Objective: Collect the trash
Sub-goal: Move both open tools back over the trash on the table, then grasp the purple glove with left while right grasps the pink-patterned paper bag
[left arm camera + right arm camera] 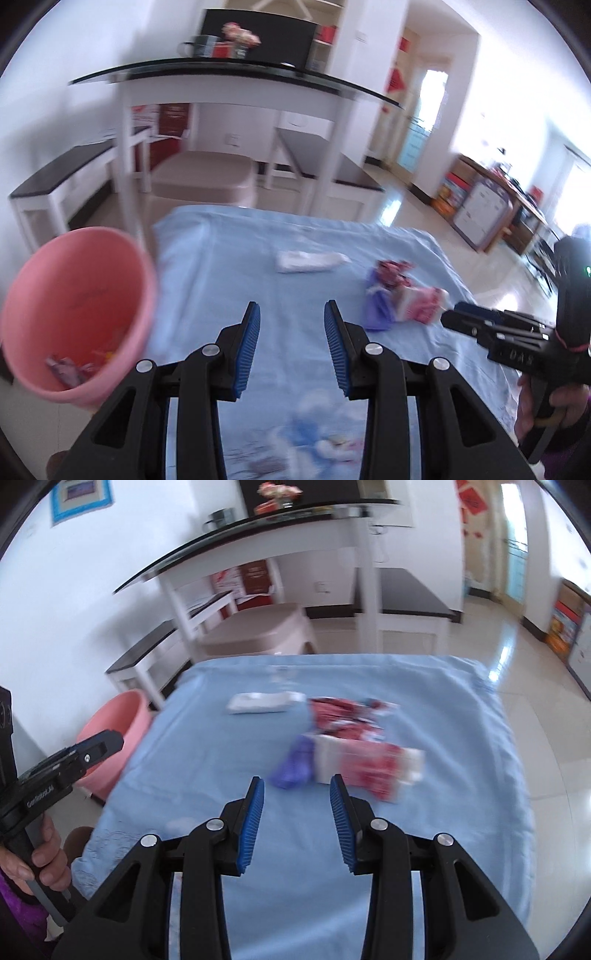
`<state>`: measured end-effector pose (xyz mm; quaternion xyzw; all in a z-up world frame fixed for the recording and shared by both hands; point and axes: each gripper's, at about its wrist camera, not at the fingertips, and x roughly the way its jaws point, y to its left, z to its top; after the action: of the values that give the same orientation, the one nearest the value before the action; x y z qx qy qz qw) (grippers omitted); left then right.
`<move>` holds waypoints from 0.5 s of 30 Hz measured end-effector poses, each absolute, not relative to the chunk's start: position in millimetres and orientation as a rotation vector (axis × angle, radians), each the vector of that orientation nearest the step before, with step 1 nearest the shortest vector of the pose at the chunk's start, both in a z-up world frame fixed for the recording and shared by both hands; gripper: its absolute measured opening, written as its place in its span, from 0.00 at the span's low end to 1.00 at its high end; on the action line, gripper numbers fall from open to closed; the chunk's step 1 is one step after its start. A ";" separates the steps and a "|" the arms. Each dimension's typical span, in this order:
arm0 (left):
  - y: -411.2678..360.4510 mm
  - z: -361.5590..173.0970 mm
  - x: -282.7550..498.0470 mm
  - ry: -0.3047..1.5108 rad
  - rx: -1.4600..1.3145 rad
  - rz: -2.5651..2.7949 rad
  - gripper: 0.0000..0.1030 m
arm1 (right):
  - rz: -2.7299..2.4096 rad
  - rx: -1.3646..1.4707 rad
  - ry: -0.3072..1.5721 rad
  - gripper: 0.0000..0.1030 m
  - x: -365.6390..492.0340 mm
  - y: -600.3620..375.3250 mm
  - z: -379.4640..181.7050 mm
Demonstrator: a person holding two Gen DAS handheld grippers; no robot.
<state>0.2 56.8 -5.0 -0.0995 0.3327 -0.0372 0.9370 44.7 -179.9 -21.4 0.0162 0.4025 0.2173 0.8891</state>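
Observation:
A pink bin (77, 310) stands at the table's left edge with a few wrappers in its bottom; it also shows in the right wrist view (110, 734). On the blue cloth (207, 738) lie a white wrapper (260, 702), a red wrapper (340, 716), a purple wrapper (293, 762) and a red-and-white packet (373, 766). My left gripper (291, 326) is open and empty over the cloth beside the bin. My right gripper (297, 799) is open and empty, just short of the purple wrapper and the packet.
Beyond the cloth-covered table stand a white table with a black glass top (229, 70), black-topped benches (59, 173) and a beige bin (255, 631). Shiny tiled floor (517, 657) lies to the right.

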 end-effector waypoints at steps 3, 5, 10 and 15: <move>32.2 -9.5 13.5 0.704 -0.178 -0.139 0.34 | 0.418 0.075 0.840 0.37 51.5 -205.0 -25.8; 18.4 -14.0 22.7 0.726 -0.177 -0.187 0.34 | 0.410 0.105 0.845 0.37 55.7 -220.6 -29.5; -15.3 -28.1 46.0 0.793 -0.160 -0.280 0.34 | 0.407 0.145 0.860 0.37 60.6 -240.3 -39.4; -47.8 -44.7 69.4 0.842 -0.089 -0.316 0.34 | 0.418 0.160 0.870 0.39 64.5 -251.7 -47.5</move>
<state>69.4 -47.8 -44.7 -0.0431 0.4070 -0.1528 0.8995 64.5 -251.7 -47.5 0.0771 0.4178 0.2009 0.8827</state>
